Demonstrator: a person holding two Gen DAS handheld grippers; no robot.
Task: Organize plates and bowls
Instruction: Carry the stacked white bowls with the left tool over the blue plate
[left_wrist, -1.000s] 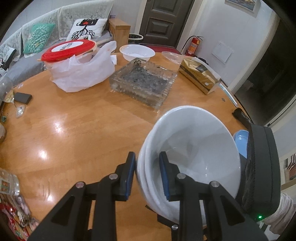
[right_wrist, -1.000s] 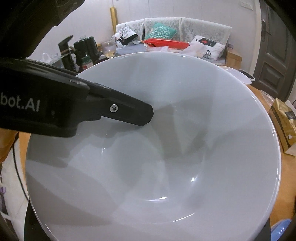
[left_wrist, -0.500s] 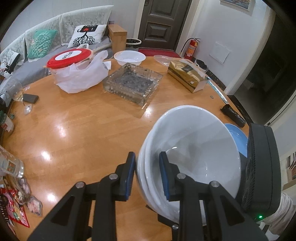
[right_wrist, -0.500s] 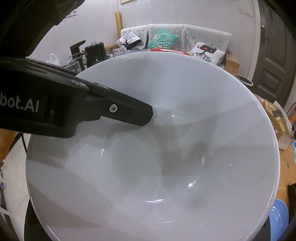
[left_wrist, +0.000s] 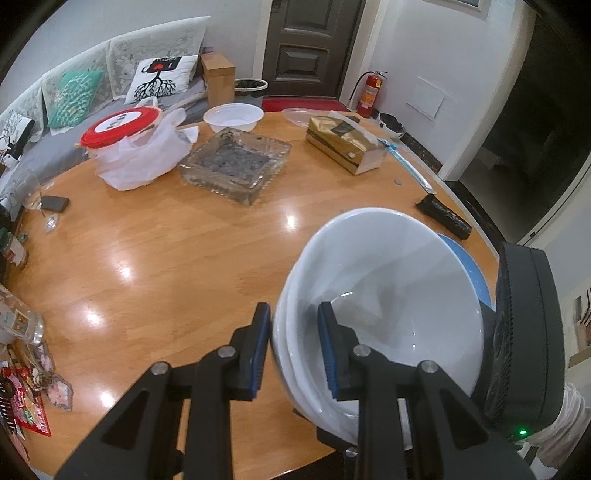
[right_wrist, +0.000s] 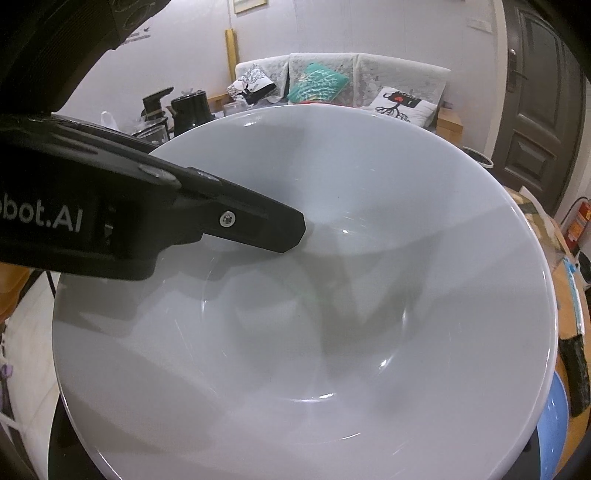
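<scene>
My left gripper (left_wrist: 293, 345) is shut on the near rim of a stack of nested white bowls (left_wrist: 391, 299), one finger outside and one inside, holding the stack tilted above the round wooden table (left_wrist: 166, 258). The same stack fills the right wrist view (right_wrist: 332, 314), where the left gripper's finger (right_wrist: 258, 229) reaches into the top bowl. My right gripper's body (left_wrist: 524, 332) sits against the far side of the stack; its fingers are hidden by the bowls. A blue plate (left_wrist: 469, 262) lies on the table behind the stack and shows in the right wrist view (right_wrist: 554, 424).
A glass tray (left_wrist: 234, 166), a bagged red-lidded container (left_wrist: 125, 147), a white plastic bowl (left_wrist: 232, 116), a gold box (left_wrist: 343, 142) and a black roll (left_wrist: 443, 218) sit on the table. A wine glass (left_wrist: 31, 192) and jars stand at the left edge.
The bowl stack has risen with both grippers, so more of the table and the blue plate show. Both grips look unchanged.
</scene>
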